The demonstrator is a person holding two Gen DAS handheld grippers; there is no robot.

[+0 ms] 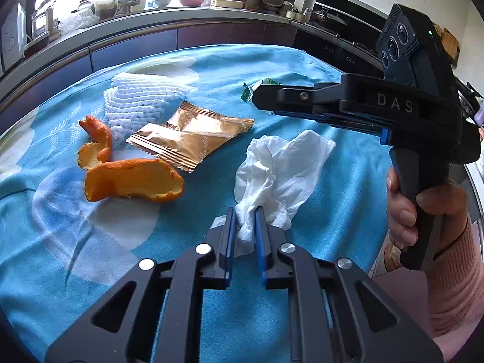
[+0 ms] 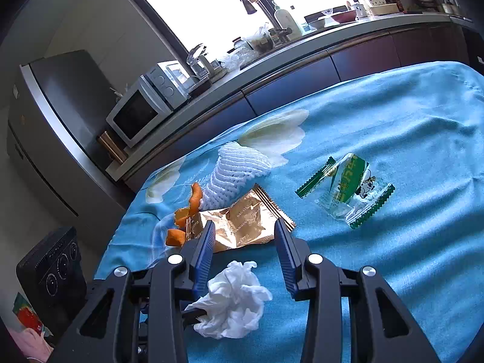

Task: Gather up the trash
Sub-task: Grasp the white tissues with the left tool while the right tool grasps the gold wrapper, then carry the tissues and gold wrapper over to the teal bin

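White, crumpled tissue (image 1: 278, 175) sits pinched in the left tool (image 1: 245, 211); the right tool (image 2: 245, 230) gapes empty.

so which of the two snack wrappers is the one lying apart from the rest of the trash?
The green-and-clear wrapper, alone on bare blue cloth. The gold wrapper overlaps the white foam net and sits beside the orange peel.

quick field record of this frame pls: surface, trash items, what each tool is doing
surface: blue floral cloth
left tool: shut on crumpled white tissue
right tool: open, empty, above the tissue
gold foil wrapper: beside orange peel pieces
white foam fruit net: behind the wrapper
green-and-clear candy wrapper: lying apart
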